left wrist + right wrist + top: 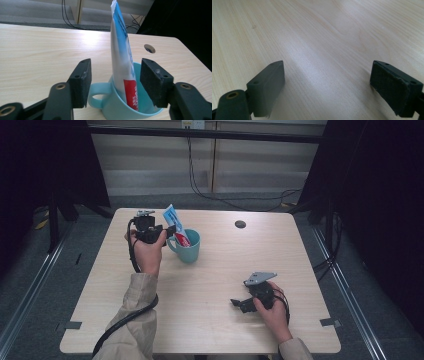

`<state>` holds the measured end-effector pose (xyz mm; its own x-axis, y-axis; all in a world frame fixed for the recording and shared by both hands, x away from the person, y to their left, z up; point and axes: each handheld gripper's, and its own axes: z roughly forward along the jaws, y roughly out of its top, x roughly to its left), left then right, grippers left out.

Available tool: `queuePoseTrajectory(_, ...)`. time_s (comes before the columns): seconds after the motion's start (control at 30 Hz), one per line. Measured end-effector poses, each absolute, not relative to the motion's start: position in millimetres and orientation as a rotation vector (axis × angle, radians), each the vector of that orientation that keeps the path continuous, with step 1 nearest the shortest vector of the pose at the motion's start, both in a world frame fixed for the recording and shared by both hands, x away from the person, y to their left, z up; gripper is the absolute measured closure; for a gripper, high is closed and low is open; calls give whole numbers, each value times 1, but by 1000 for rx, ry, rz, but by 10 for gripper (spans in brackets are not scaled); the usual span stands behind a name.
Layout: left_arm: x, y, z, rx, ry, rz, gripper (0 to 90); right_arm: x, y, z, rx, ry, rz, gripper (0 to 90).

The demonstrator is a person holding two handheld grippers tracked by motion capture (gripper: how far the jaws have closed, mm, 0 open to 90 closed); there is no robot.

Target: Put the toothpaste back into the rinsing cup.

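Tube [122,50] standing cap-down in the mug [117,105], at 11 o'clock on the bench [225,285]. Left gripper [115,80] jaws apart, clear of it. Best backing straight off, no nudging. Right gripper [327,85] jaws wide, empty, at 5 o'clock.

one mug [187,248], light blue, with one handle. one tube [176,227] of toothpaste standing in it, white and blue with one red band. one surface [215,285] of pale wood, with one small round hole [240,224] near its far edge. two tongs, one left [167,231] and one right [235,303], each with two black jaws. two hands, one per tongs.
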<state>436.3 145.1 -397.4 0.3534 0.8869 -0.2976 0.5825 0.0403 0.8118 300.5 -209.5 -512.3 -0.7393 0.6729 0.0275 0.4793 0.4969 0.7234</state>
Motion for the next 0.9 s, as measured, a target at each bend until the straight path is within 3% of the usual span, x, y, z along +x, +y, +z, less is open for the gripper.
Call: queuePoseTrajectory(0.9, 426, 163, -405, 1635, 1341, 329, 254, 301, -210, -512, 978, 2485, 1080, 119)
